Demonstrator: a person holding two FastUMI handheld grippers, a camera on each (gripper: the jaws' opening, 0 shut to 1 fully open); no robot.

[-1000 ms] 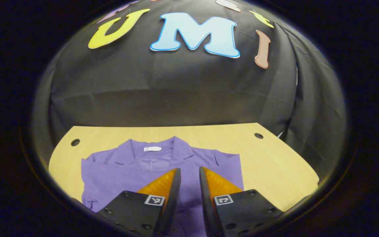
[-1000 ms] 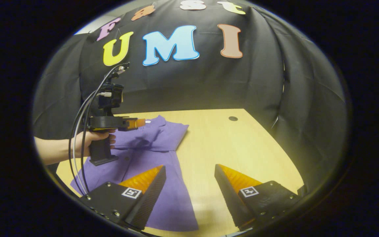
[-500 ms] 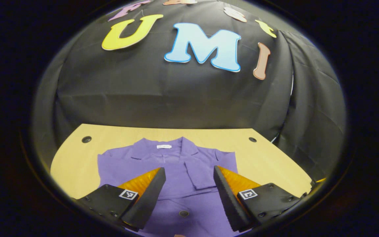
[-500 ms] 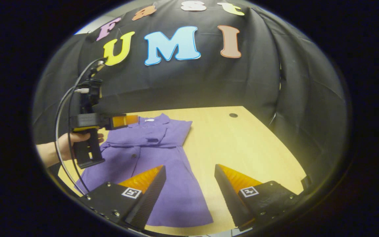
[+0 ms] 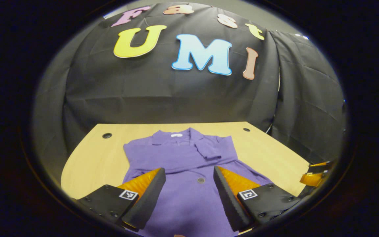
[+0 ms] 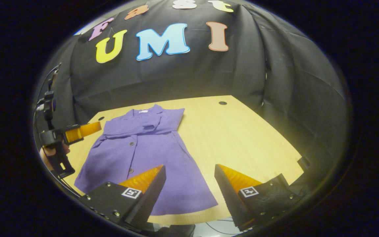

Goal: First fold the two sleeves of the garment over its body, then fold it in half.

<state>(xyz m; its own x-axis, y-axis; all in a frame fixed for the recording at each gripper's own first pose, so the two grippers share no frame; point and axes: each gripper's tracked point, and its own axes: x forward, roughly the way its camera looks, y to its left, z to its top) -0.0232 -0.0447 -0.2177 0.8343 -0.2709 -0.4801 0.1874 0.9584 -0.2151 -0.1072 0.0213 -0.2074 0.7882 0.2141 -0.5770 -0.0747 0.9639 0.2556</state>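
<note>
A purple button-front garment [image 5: 189, 158] lies flat on the wooden table [image 5: 90, 158], collar toward the far wall. Its sleeves are folded in over the chest; one folded sleeve [image 5: 209, 151] lies on top. My left gripper [image 5: 189, 169] hovers open above the garment's lower half with nothing between its fingers. In the right gripper view the garment [image 6: 143, 148] spreads left of centre, and my right gripper [image 6: 190, 166] stands open over its hem corner and the table [image 6: 242, 131]. The left gripper [image 6: 95, 126] hangs at the far left, held by a hand [image 6: 49, 154].
The table has small round holes near its far corners [image 5: 107, 135] [image 5: 244, 129] [image 6: 222, 103]. Black cloth walls close the booth behind and to the right. Bare tabletop lies right of the garment. The right gripper [image 5: 313, 171] shows at the left gripper view's right edge.
My left gripper went from nearly shut over the chest to open, then drew back toward the hem and to the garment's left. The right gripper backed off slightly, still open.
</note>
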